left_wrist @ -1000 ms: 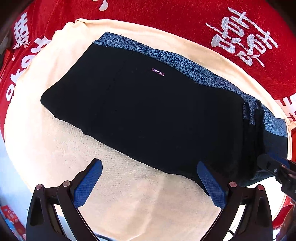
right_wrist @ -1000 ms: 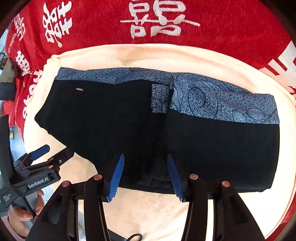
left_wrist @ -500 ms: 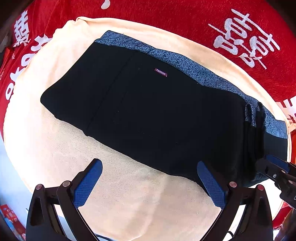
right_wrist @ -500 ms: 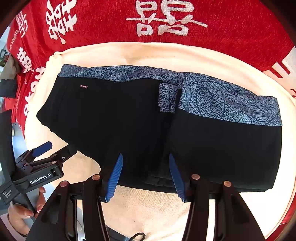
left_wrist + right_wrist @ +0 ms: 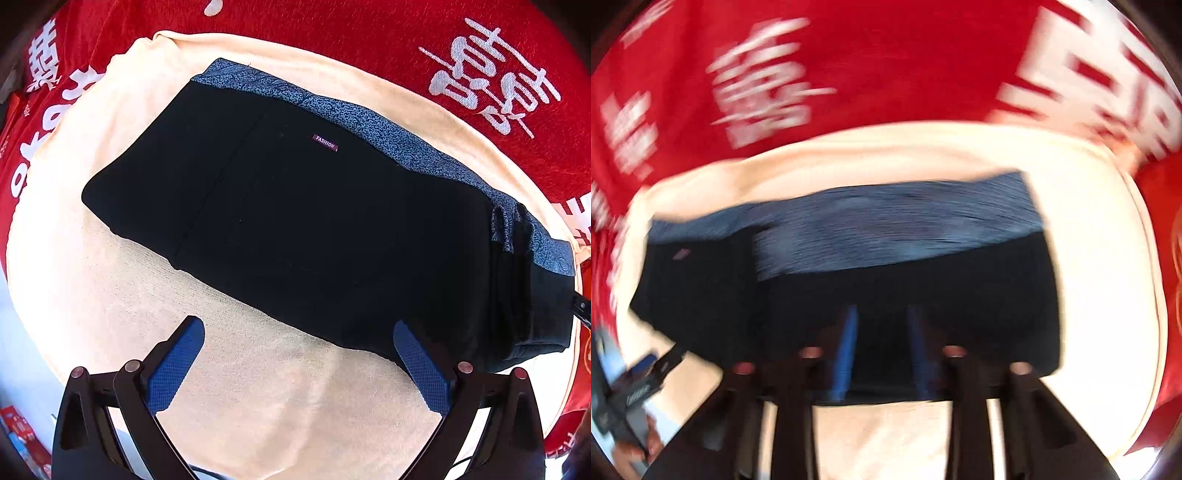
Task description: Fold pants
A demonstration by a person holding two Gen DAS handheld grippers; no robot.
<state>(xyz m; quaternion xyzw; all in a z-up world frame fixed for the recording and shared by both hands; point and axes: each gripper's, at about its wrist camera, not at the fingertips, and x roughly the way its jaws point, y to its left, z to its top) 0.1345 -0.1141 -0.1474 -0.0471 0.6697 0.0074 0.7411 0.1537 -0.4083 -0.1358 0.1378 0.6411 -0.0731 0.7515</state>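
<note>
Black pants [image 5: 295,221] with a blue patterned waistband [image 5: 369,125] lie folded on a cream towel [image 5: 258,406]. My left gripper [image 5: 297,332] hangs wide open over the towel at the pants' near edge, and its right fingertip [image 5: 406,332] overlaps that edge. The right wrist view is blurred by motion. There my right gripper [image 5: 881,314] points down over the near part of the pants [image 5: 923,288]. Its jaws are closing, a gap still shows between the pads, and nothing is pinched.
A red cloth [image 5: 369,37] with white characters lies under the towel on all sides. The left gripper [image 5: 646,376] and the hand holding it [image 5: 639,446] show at the lower left of the right wrist view. Small packages [image 5: 18,435] sit at the lower left edge.
My right gripper has swept sideways towards the pants' right end and its jaws have narrowed. It has almost left the left wrist view. The left gripper and the pants have stayed put.
</note>
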